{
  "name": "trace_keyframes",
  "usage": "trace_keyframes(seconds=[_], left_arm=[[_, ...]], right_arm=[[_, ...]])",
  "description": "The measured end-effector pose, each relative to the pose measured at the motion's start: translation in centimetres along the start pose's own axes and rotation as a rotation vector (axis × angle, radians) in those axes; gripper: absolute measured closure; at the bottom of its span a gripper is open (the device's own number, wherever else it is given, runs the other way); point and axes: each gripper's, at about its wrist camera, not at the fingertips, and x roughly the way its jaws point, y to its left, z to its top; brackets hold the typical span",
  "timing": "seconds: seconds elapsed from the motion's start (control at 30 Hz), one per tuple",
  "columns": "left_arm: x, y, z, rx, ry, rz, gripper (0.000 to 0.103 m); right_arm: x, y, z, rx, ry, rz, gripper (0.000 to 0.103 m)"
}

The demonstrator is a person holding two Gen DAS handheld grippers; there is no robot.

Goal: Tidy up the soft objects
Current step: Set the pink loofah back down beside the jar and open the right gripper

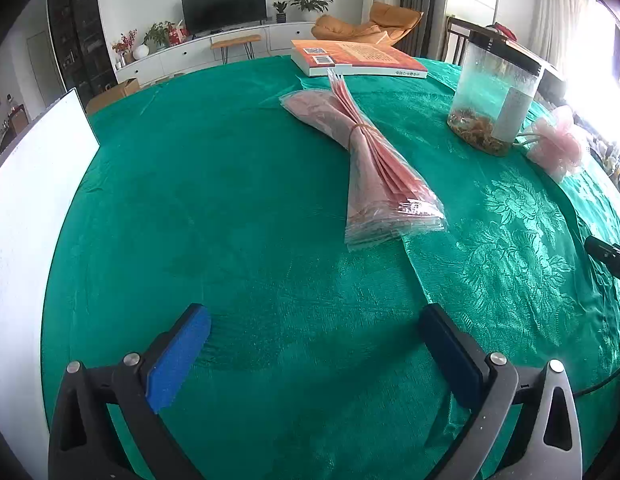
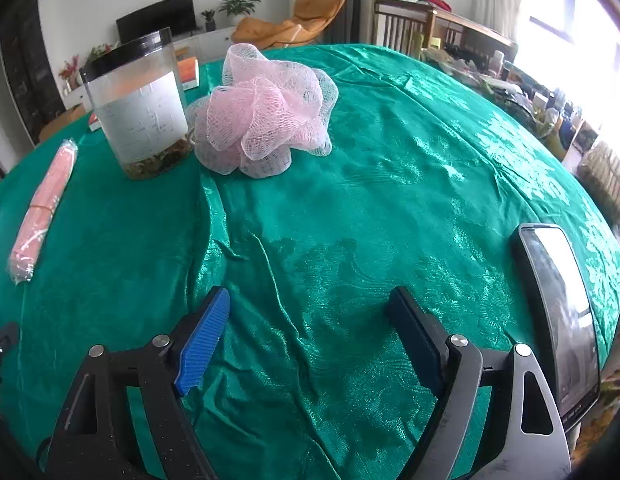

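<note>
Grippers: two; left gripper [image 1: 315, 344] and right gripper [image 2: 308, 326] both spread apart, empty, over the table [image 2: 389, 208].
Phone [image 2: 557, 312]: one, near right edge.
Pink packet bundle [image 1: 373, 160]: one, mid-table.
Jar [image 2: 140, 108]: one, farther back.
Mesh sponge [image 2: 266, 116]: one, touching the jar.
Book [image 1: 353, 58]: one, far edge.

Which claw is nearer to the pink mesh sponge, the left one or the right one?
Right. The right claw is open and faces the pink mesh sponge directly across bare cloth. From the left claw, the sponge lies far off to its right, behind the plastic jar.
</note>
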Motion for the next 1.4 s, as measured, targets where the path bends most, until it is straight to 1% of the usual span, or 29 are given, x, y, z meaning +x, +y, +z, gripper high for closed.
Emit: trace_keyframes(seconds=[0.3,1.4], left_arm=[[0.02,0.0,0.0,0.0,0.0,0.0,0.0],[0.06,-0.03,0.06,-0.001,0.0,-0.002,0.0]], right_arm=[[-0.05,0.03,-0.04,-0.001,0.0,0.003,0.017],[-0.14,0.0,-0.09,-0.003,0.0,0.005,0.017]])
